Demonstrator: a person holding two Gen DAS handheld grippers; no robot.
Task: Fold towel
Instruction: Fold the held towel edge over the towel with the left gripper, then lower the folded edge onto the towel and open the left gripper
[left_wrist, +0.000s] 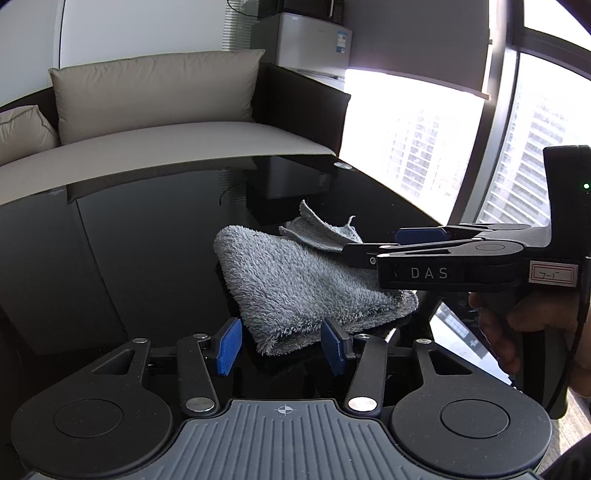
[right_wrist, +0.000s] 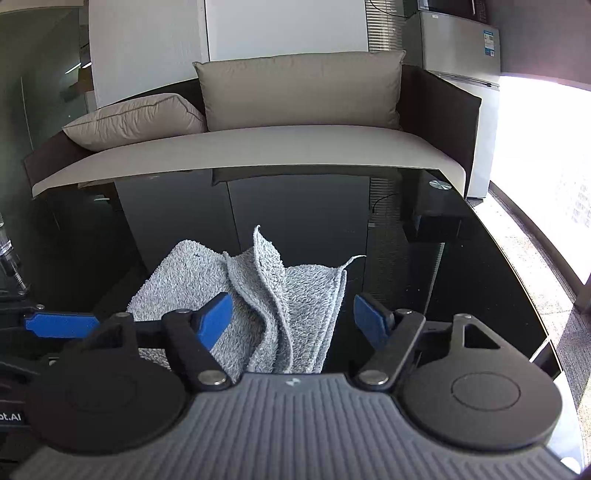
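Left wrist view, item: grey towel (left_wrist: 295, 284), centre of frame, lying on the black glass table (left_wrist: 129, 240), already doubled into a thick bundle; long axis runs from upper left to lower right of the frame, one fluffy corner reaching down to lower centre

Left gripper (left_wrist: 282, 347): blue pads spread apart, nothing between them; the towel's near corner sits just ahead of and between the fingertips, whether touching cannot be told

Right gripper (left_wrist: 369, 245): enters from the right edge of the frame, side-on, over the towel's right end; from this angle its opening cannot be judged

Right wrist view, same towel (right_wrist: 207, 288): lower centre, loose thin layers (right_wrist: 266, 266) standing up in ridges that run away from the camera toward the upper part of the frame, one pointed corner (right_wrist: 354, 258) lifted at right of centre

Right gripper (right_wrist: 293, 319): blue fingers wide apart, straddling the raised layers without pinching them

Judgement: the raised edges lie straight ahead between the right fingers, so the right gripper looks nearer to the loose flap; the left is nearer the folded corner. Next grasp likely turns on closing across those ridges

Background: beige sofa (right_wrist: 295, 144), cushions, small fridge (left_wrist: 306, 40)
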